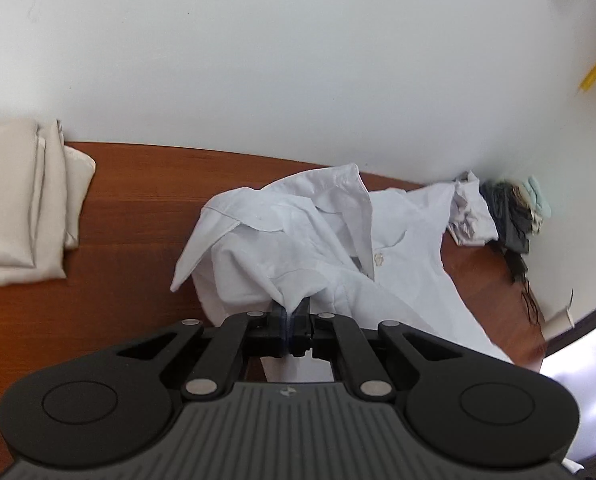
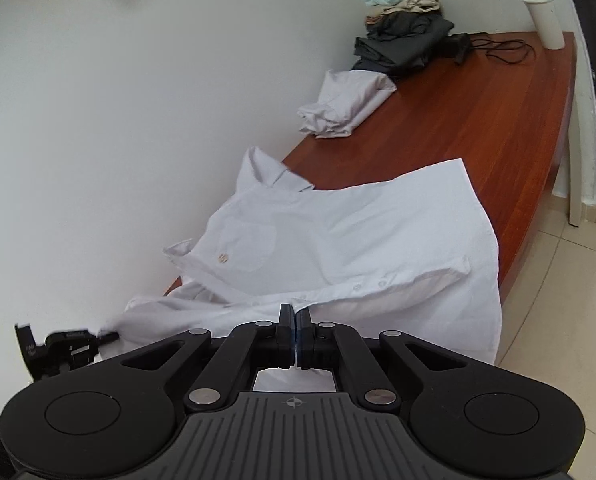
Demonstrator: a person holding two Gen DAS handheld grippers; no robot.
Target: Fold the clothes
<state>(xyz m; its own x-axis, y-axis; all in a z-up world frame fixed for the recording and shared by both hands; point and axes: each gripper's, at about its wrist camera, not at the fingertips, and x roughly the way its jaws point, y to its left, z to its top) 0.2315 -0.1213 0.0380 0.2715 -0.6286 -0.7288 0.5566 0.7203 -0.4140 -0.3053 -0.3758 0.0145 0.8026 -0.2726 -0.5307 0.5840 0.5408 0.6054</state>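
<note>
Left gripper: jaws pressed together on a bunched fold of the white shirt.
Right gripper: jaws closed on the shirt's buttoned front edge.
Shirt position: crumpled on the brown worktop, against the wall, one side hanging over the near edge.
Other clothes: beige folded cloth far left; second white garment and dark pile behind.

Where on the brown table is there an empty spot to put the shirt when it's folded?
Bare wood on the table lies between the folded beige cloth and the white shirt. More shows past the shirt, between the small white bundle and the table's open edge. The far corner is crowded: a clothes pile, cable, white cup.
</note>
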